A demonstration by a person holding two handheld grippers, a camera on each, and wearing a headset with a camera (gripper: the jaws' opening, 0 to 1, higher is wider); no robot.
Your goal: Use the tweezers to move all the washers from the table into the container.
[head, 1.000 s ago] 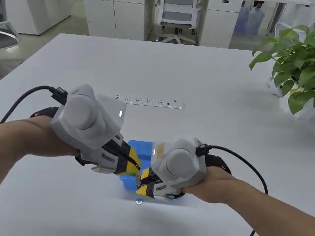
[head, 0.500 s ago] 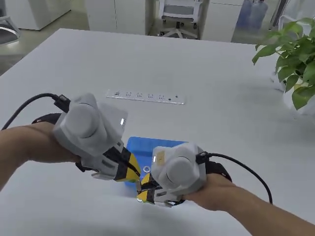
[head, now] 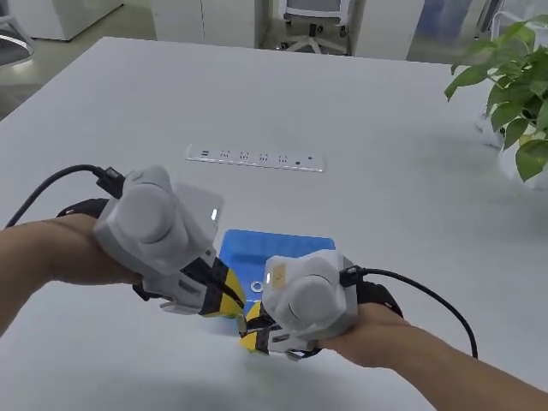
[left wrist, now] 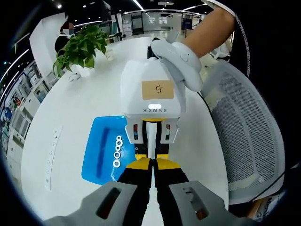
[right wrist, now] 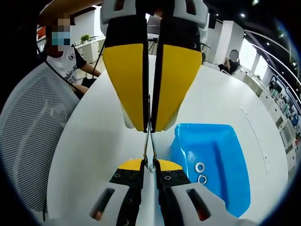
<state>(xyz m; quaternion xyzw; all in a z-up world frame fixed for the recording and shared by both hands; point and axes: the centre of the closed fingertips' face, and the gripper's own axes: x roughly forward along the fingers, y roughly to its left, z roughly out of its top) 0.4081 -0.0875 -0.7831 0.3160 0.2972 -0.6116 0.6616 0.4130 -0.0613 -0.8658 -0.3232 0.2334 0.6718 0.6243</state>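
A thin metal pair of tweezers [right wrist: 149, 141] runs between my two grippers, which meet tip to tip beside the blue container [head: 287, 248]. In the left gripper view my left gripper [left wrist: 151, 162] is shut on the tweezers, facing the right gripper [left wrist: 151, 149]. My right gripper [right wrist: 149, 165] is closed on the tweezers' narrow end, with the left gripper [right wrist: 149, 129] coming down from above. Several washers [left wrist: 116, 151] lie in a row in the container [left wrist: 101, 150]; two washers [right wrist: 201, 172] lie on its floor [right wrist: 221, 155]. From the head view, the left gripper [head: 233, 297] and right gripper [head: 253, 330] overlap the container's near edge.
A white power strip [head: 255, 159] lies on the table beyond the container. A potted plant [head: 514, 77] stands at the far right edge. An office chair [head: 312, 17] stands past the table's far side. A mesh chair back [left wrist: 244, 141] is beside the table.
The head camera has shifted, so more of the blue container is uncovered. Both grippers stay tip to tip and have drawn slightly toward me. The washer seen on the table earlier is now hidden.
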